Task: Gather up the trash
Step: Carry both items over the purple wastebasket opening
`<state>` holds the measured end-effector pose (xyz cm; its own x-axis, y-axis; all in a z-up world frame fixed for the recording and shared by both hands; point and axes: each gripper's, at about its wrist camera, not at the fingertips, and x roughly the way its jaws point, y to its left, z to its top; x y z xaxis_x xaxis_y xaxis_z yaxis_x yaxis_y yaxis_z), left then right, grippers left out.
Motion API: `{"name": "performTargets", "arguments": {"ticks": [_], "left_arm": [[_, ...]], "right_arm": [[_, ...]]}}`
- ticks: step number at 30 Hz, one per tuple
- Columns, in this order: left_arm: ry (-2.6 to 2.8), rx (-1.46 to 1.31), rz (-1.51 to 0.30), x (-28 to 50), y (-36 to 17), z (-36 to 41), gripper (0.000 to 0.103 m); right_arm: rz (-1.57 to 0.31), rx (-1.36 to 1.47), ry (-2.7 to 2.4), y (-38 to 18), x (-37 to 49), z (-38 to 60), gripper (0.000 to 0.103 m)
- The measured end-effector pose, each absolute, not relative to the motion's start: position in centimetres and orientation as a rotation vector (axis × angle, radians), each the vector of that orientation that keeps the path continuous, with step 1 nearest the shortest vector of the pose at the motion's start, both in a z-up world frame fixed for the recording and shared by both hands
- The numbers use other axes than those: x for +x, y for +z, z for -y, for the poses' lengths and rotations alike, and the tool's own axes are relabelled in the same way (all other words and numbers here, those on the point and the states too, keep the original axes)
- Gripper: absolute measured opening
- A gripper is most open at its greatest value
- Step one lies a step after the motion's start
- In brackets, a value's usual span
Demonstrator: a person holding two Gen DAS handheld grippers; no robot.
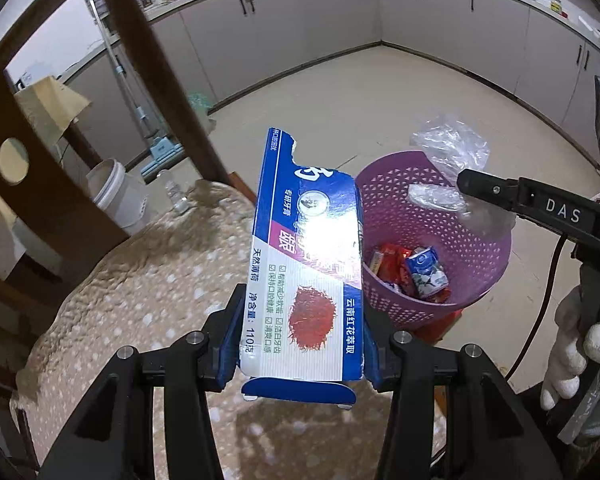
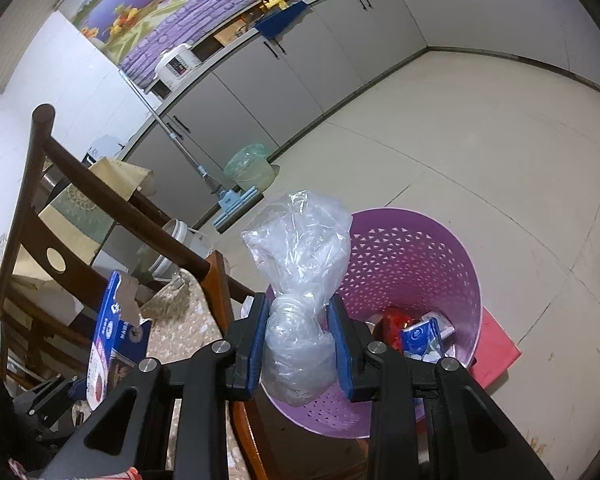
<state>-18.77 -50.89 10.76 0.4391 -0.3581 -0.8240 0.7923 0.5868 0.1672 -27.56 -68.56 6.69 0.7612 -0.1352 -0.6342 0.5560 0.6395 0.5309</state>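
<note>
My left gripper (image 1: 300, 340) is shut on a blue and white toothpaste box (image 1: 304, 264), held upright above a cushioned chair seat (image 1: 140, 300), just left of the purple basket (image 1: 480, 248). The box also shows in the right wrist view as a torn blue carton (image 2: 112, 328). My right gripper (image 2: 300, 340) is shut on a crumpled clear plastic bag (image 2: 300, 264) over the near rim of the purple basket (image 2: 412, 256). In the left wrist view that bag (image 1: 452, 148) hangs above the basket. Red wrappers (image 1: 392, 260) and a small blue carton (image 1: 426, 272) lie inside.
A wooden chair back (image 1: 28, 184) stands to the left, with a white bucket (image 1: 116, 196) behind it. A red stool (image 2: 496, 352) sits under the basket. Grey cabinets (image 1: 300, 24) line the walls around open beige floor (image 1: 380, 100). A gloved hand (image 1: 580, 352) grips the right tool.
</note>
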Motion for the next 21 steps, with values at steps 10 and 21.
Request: {"name": "performTargets", "arguments": {"ticks": [10, 21], "left_arm": [[-0.824, 0.639, -0.809, -19.4, 10.3, 55.1, 0.048], [-0.867, 0.659, -0.834, -19.2, 9.1, 58.8, 0.048]], "right_arm": [[-0.587, 0.795, -0.487, 6.0, -28.3, 70.3, 0.032], [-0.592, 0.829, -0.535, 5.2, -29.0, 72.0, 0.032]]}}
